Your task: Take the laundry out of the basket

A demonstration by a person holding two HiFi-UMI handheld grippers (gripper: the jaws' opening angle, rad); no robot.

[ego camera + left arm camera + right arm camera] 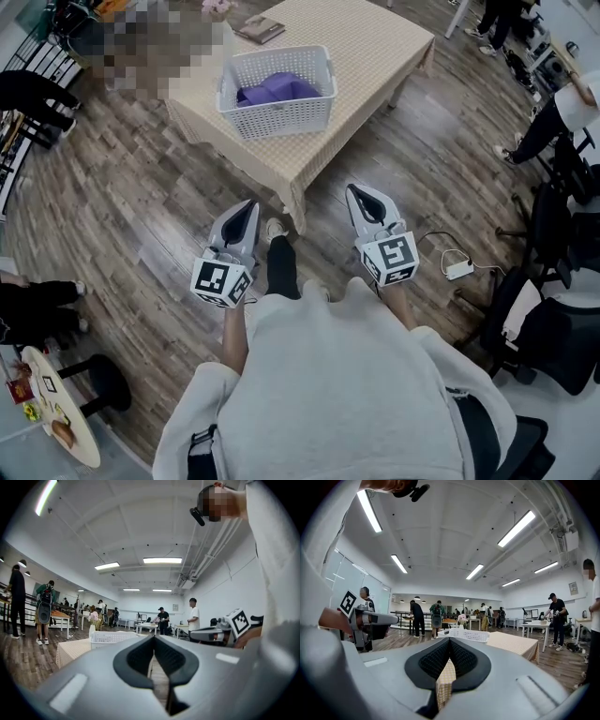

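Observation:
A white slatted laundry basket (278, 116) stands on a low table with a beige checked cloth (375, 47). Purple laundry (278, 89) lies inside it. Both grippers are held level in front of the person, short of the table's near corner and apart from the basket. My left gripper (250, 205) has its jaws together with nothing between them. My right gripper (355, 191) is likewise shut and empty. In the left gripper view the basket (110, 638) shows just beyond the left gripper (153, 638). The right gripper view has the basket (464, 633) ahead of the right gripper (449, 640).
A dark book (261, 28) lies on the table's far side. A white power strip (459, 269) and its cable lie on the wood floor at right, near black chairs (553, 328). A black stool (103, 380) stands at lower left. Several people stand around the room.

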